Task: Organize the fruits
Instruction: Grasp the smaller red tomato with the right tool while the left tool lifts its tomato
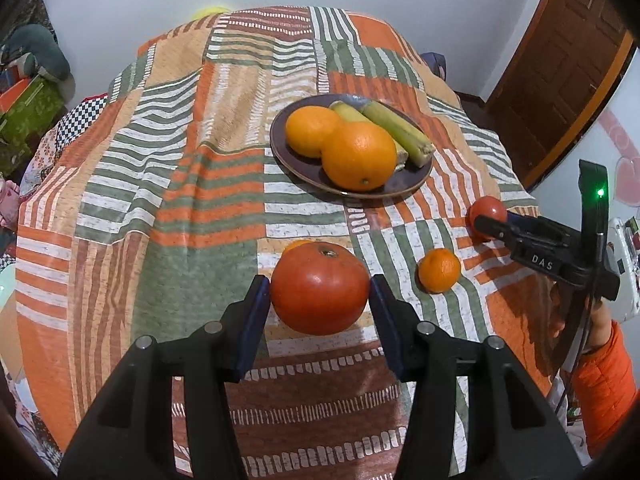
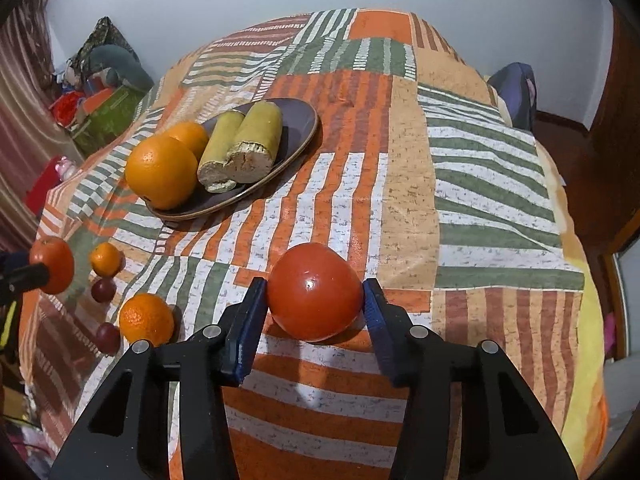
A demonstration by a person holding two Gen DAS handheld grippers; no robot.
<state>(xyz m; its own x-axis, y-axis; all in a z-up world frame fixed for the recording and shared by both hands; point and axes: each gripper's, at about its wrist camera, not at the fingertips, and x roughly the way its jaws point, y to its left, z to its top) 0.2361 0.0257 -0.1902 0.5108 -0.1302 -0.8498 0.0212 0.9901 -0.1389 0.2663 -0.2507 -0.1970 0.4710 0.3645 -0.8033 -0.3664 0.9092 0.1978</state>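
My left gripper is shut on a large red tomato, held above the striped tablecloth. My right gripper is shut on a second red tomato; it shows in the left wrist view at the right. A dark plate holds two oranges and two green sugarcane pieces. In the right wrist view the plate is at the upper left. A small mandarin lies on the cloth between the grippers. Another mandarin and two small dark red fruits lie at the left.
The table is covered by an orange, green and white striped cloth. A brown door stands at the right. Boxes and bags are piled on the floor at the left. A person's orange sleeve is at the right edge.
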